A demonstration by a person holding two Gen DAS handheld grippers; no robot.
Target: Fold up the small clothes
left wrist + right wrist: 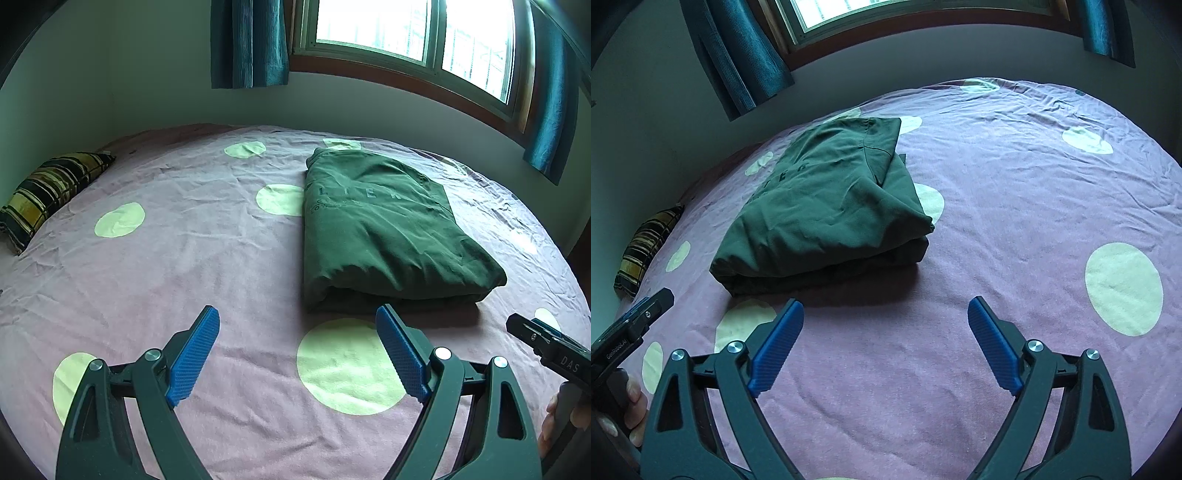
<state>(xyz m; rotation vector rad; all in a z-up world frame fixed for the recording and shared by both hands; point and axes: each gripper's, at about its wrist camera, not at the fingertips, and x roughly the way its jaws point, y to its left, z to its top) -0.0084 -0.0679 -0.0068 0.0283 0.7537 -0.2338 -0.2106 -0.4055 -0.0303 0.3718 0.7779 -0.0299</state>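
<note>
A dark green garment [384, 229] with faint lettering lies folded into a thick rectangle on the bed; in the right wrist view the garment [827, 210] sits ahead and to the left. My left gripper [297, 317] hovers just short of the garment's near left corner, open with only bedsheet between its blue pads [192, 358]. My right gripper [886, 310] is also open and empty, in front of the garment's near right corner, over bare sheet. Neither gripper touches the cloth. Each gripper's tip shows at the edge of the other's view.
The bed carries a mauve sheet [184, 258] with pale green dots. A striped yellow-and-black pillow [48, 195] lies at the far left edge. Behind the bed are a wall, a window [406, 33] and teal curtains [247, 44]. A hand [631, 406] grips the left tool.
</note>
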